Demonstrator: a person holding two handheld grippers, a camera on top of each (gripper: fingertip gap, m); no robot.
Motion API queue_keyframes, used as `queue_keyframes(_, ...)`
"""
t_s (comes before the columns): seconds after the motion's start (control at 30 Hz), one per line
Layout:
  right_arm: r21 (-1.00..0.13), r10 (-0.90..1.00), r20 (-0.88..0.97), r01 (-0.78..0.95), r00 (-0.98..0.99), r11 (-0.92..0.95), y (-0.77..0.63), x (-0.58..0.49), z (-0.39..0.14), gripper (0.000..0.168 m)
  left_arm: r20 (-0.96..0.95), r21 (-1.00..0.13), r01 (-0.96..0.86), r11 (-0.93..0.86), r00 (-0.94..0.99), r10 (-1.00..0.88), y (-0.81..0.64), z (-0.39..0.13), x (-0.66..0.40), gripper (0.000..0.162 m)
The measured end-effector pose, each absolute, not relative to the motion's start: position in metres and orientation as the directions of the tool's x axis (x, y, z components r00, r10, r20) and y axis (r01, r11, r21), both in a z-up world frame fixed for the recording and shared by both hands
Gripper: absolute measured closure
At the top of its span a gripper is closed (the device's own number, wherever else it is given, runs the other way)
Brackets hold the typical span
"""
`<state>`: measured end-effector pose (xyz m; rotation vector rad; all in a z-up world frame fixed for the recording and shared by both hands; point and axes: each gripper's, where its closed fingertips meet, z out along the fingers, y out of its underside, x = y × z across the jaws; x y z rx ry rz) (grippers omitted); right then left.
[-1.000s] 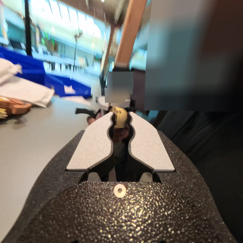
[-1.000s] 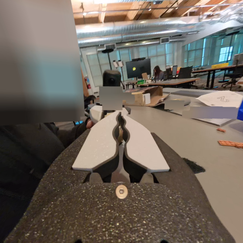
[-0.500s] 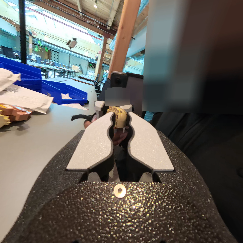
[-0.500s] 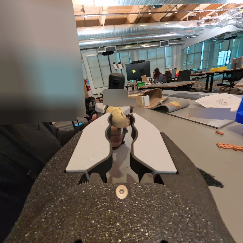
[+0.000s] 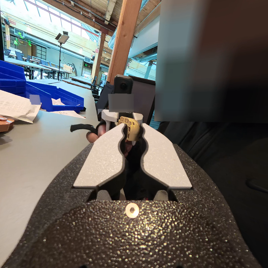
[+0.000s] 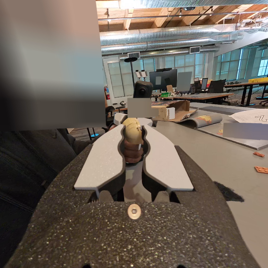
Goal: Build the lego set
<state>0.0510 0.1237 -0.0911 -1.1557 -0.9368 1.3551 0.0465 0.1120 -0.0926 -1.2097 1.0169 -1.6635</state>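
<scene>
Both claws meet nose to nose above the near edge of the grey worktop (image 5: 36, 152), each camera looking straight at the other.

Left claw (image 5: 132, 127): fingers closed in on the tan lego piece (image 5: 130, 130), a rounded dome-like assembly with a studded face and a small white tooth hanging at its 6 o'clock. The piece sits between the fingertips, touching both inner edges. Behind it, the white fingers of the right claw (image 5: 123, 116) sit level with the piece's top edge; whether they touch it cannot be told from here.

Right claw (image 6: 133, 128): fingers parted, with the tan lego piece (image 6: 132, 134) framed between the tips. It appears to touch the right finger; contact on the left finger cannot be told, so no firm grip is shown. The person's hand (image 6: 132, 153) shows just under the piece, at 6 o'clock.

Surroundings, left wrist view: blue bins (image 5: 47, 95) at 10 o'clock, printed paper sheet (image 5: 16, 107) at 9 o'clock, brown lego build (image 5: 5, 123) at the left edge.

Right wrist view: open cardboard box (image 6: 174, 110) at 1 o'clock, instruction booklet (image 6: 207, 120) at 2 o'clock, two orange lego plates (image 6: 261, 169) at 3 o'clock, lying flat and apart from each other.
</scene>
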Motion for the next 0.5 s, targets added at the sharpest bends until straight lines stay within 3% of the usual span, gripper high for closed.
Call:
queue_keyframes(0.1,-0.966,0.991,-0.133,-0.230,0.033,-0.122,0.123,0.052,-0.091,0.150,0.303,-0.931,0.141,-0.335,-0.208,-0.930,0.110,-0.094,0.048,0.146)
queue_keyframes(0.17,-0.960,0.987,-0.153,-0.244,0.058,-0.135,0.128,0.054,-0.090,0.168,0.298,-0.940,0.105,-0.325,-0.209,-0.931,0.107,-0.098,0.051,0.146)
queue_keyframes(0.27,-0.972,0.991,-0.127,-0.203,0.043,-0.116,0.119,0.045,-0.093,0.168,0.267,-0.963,-0.006,-0.271,-0.190,-0.945,0.099,-0.111,0.067,0.146)
queue_keyframes(0.5,-0.921,0.957,-0.243,-0.346,0.157,-0.177,0.154,0.076,-0.081,0.158,0.331,-0.921,0.149,-0.361,-0.192,-0.924,0.116,-0.093,0.048,0.146)
